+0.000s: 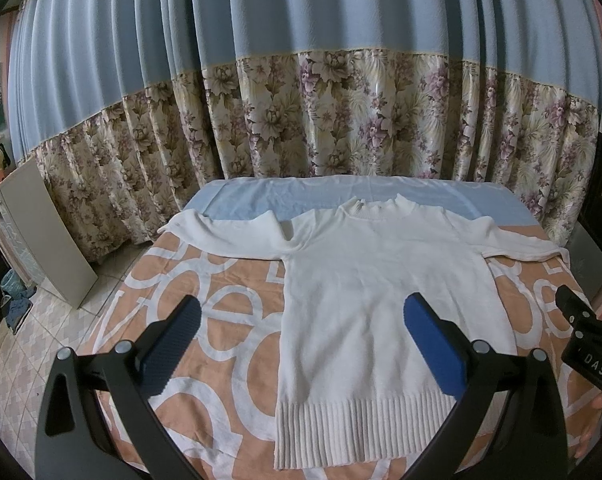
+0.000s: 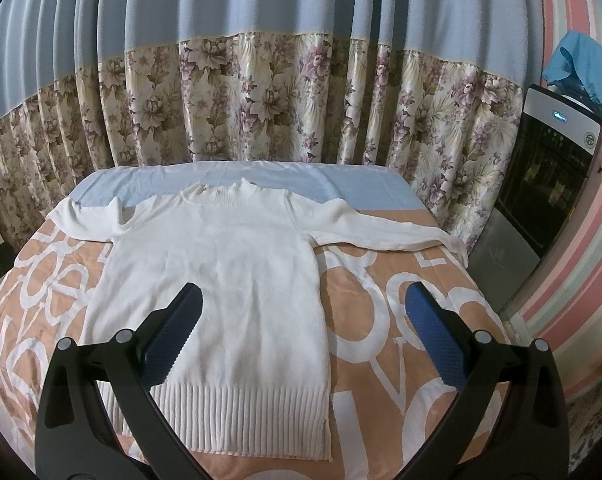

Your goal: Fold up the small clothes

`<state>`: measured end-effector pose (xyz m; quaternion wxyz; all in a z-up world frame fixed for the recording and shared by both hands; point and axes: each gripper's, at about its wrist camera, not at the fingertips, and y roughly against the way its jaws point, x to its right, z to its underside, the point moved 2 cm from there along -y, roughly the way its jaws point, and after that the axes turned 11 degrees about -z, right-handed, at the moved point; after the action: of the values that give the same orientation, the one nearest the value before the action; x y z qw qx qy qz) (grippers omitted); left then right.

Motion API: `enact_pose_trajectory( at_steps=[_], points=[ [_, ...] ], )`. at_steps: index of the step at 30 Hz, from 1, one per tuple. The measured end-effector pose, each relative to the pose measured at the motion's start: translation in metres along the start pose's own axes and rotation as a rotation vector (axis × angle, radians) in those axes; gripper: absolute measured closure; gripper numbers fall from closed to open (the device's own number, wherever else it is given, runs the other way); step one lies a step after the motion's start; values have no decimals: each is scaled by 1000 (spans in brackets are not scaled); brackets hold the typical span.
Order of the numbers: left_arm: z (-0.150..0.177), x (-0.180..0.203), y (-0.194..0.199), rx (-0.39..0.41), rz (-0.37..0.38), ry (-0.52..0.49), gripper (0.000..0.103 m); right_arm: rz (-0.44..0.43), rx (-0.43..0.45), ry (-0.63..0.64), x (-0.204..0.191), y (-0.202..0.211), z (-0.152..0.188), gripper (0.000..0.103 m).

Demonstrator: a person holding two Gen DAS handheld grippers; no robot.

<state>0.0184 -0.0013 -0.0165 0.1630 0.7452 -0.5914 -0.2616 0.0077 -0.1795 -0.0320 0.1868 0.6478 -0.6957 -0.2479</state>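
Sweater [image 1: 381, 300] flat on lettered sheet [image 1: 221, 320]; both grippers' jaws wide, empty; right gripper [image 1: 589, 344] tag "DAS".

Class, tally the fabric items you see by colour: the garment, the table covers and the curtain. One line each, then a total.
White sweater: 1
Orange-and-white patterned cover: 1
Light blue cloth: 1
Blue-and-floral curtain: 1
Total: 4

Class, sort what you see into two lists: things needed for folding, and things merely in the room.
For the job:
white knitted sweater, spread flat
left gripper, fingers open
right gripper, fingers open
orange-and-white patterned bed cover beneath

Lying about:
blue-and-floral curtain
black-and-silver appliance
blue cloth on top of it
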Motion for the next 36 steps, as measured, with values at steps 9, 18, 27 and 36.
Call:
enact_pose_trajectory(
  at_steps=[9,18,27,36],
  points=[
    [2,1,-3,-5,-3,-3,2,0,-2,-1,3,-4,3,3],
    [3,1,-4,-8,-2,-5,2,-1,-6,0,3,-8,4,3],
    [11,-8,-17,-26,-25,-12,2,-8,-12,3,5,-27,0,3],
    [-17,-28,-66,-65,-20,0,2,-33,3,91,-10,-62,-42,3]
  ],
)
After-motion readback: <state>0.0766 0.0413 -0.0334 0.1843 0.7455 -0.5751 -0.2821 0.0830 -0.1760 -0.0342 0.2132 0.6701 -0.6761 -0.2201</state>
